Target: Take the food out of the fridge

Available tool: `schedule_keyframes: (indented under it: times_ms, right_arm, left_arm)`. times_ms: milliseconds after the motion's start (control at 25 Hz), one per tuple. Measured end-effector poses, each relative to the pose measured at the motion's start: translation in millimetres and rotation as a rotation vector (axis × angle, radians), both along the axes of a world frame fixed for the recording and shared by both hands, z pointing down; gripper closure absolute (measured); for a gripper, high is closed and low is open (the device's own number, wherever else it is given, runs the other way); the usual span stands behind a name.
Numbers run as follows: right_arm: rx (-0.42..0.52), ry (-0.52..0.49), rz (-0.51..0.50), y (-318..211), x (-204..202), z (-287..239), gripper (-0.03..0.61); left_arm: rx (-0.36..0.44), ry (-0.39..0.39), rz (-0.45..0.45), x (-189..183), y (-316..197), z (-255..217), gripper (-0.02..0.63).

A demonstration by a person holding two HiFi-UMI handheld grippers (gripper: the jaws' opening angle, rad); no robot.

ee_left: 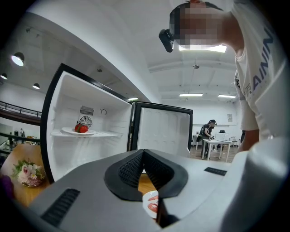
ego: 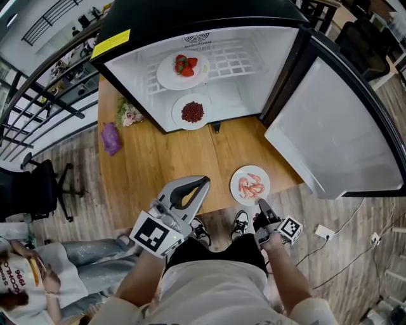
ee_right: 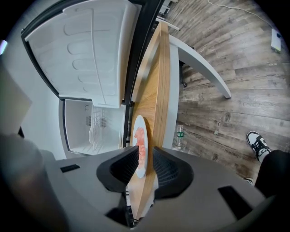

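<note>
We look down on an open fridge (ego: 190,16) standing on the far part of a wooden table (ego: 165,165), with its door (ego: 330,127) swung out to the right. On the wire shelf inside sits a strawberry plate (ego: 166,77). Below it, on the fridge floor just at the front edge, rests a plate of dark red pieces (ego: 177,116). The shrimp plate (ego: 236,189) is outside the fridge, lying flat on the near right part of the table close to its near edge. Our right gripper (ego: 261,204) reaches that edge from the near side. In its own view the jaws stand apart, one above the plate and one under the tabletop, with the near rim of the shrimp plate and the table edge between them. We see a gap at each pad, so nothing is clamped. Our left gripper (ego: 202,183) is held over the near edge of the table, to the left of the shrimp plate and apart from it. Its jaws are closed together with nothing between them, and they point toward the fridge. At the left of the fridge, on the table, lie a bunch of flowers (ego: 129,113) and, nearer, a purple thing (ego: 111,138). The right gripper view also shows a bottle (ee_right: 180,132) on the plank floor (ee_right: 226,99) under the table.
</note>
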State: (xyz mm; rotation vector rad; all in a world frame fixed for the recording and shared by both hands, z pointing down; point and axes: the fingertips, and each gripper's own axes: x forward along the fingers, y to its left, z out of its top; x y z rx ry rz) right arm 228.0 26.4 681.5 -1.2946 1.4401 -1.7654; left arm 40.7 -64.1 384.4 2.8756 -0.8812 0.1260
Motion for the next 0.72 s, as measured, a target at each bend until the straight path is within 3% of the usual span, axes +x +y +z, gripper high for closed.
schedule_keyframes:
  times_ms: [160,440,720]
  right_arm:
    - [-0.001,0.06,-0.031,13,6,-10,0.483]
    - [0.139,0.227,-0.111,11,-4,-70,0.555]
    - [0.427,0.537,-0.279,-40,-38,-173,0.558]
  left_arm:
    - [0.007,0.005,0.011,1,1,-3,0.606]
    - [0.006,-0.002,-0.013,-6,-1,-4,0.606]
    - [0.004,0.007,-0.044,-13,-2,-9,0.606]
